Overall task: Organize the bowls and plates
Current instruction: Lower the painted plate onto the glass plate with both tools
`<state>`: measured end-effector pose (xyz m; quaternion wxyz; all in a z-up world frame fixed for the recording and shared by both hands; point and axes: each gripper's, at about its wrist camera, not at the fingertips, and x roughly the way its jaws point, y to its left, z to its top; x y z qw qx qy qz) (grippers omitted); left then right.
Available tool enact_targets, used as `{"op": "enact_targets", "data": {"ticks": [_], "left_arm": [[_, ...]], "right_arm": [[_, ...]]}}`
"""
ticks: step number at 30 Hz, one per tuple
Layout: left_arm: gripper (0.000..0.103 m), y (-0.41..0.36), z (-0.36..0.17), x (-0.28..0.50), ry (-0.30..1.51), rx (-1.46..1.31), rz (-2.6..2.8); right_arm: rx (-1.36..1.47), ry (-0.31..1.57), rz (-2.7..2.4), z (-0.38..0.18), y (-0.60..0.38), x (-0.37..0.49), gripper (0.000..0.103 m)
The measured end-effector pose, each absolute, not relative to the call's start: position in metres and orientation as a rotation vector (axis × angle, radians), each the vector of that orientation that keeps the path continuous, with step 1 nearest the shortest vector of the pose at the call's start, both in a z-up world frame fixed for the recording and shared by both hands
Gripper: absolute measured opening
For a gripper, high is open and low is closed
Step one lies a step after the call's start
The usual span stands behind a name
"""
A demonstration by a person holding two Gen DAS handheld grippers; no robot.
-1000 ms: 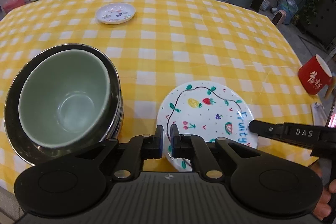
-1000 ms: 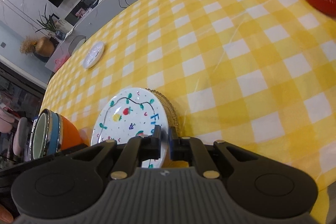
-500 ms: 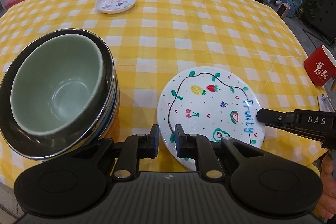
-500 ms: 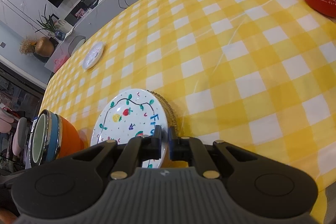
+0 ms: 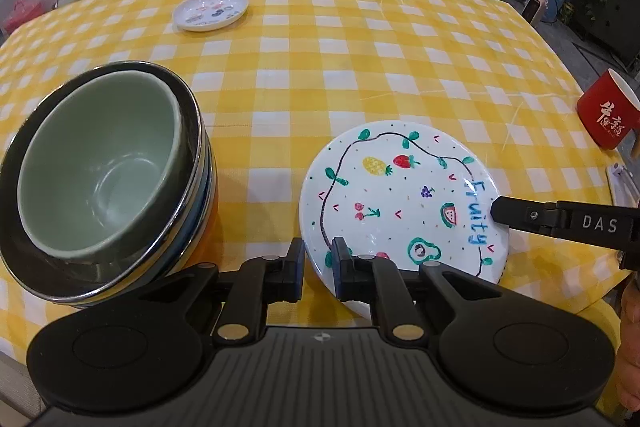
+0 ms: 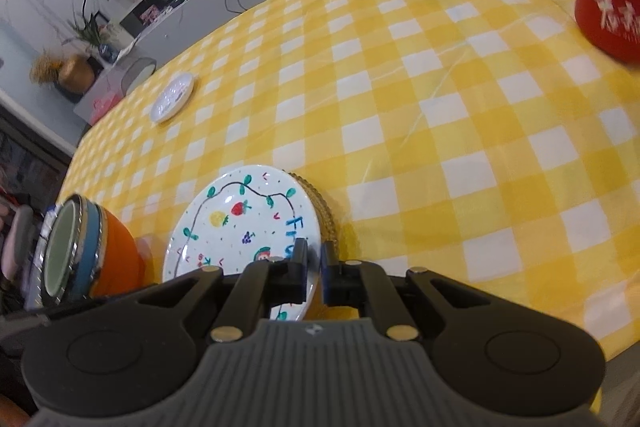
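right wrist, gripper (image 6: 313,259) clamping fruit plate (image 6: 240,227) rim

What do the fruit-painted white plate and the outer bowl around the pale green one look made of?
The fruit-painted white plate: glazed ceramic, seemingly, with glossy highlights. The outer bowl: likely polished steel, given its mirror-bright rim. The pale green bowl nested inside looks like satin-glazed ceramic.

Two wrist views, close over the worktop's (image 5: 360,75) near edge.
Both look steeply down and share the fruit plate (image 5: 400,203) (image 6: 244,227).
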<state>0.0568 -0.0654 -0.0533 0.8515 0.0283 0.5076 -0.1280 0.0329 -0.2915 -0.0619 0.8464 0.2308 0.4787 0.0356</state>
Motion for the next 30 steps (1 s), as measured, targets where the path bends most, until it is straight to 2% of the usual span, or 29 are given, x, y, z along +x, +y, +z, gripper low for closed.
{"op": "enact_targets", "data": {"ticks": [10, 14, 16, 21, 24, 30], "left_arm": [[0.013, -0.064, -0.053, 0.055, 1.066, 0.060, -0.272], [0.013, -0.064, -0.053, 0.055, 1.064, 0.060, -0.271], [0.013, -0.064, -0.054, 0.055, 1.063, 0.061, -0.270], [0.012, -0.063, -0.055, 0.057, 1.075, 0.043, -0.285], [0.012, -0.064, -0.055, 0.057, 1.070, 0.049, -0.282], [0.013, -0.069, -0.052, 0.053, 1.047, 0.095, -0.278]], "right_arm": [[0.251, 0.942, 0.041, -0.052, -0.274, 0.030, 0.000], [0.285, 0.944, 0.036, -0.053, -0.280, 0.033, 0.001], [0.294, 0.951, 0.036, -0.055, -0.282, 0.034, 0.006], [0.355, 0.972, 0.049, -0.060, -0.286, 0.036, 0.007], [0.403, 0.981, 0.061, -0.063, -0.289, 0.037, 0.012], [0.429, 0.982, 0.053, -0.065, -0.293, 0.037, 0.012]]}}
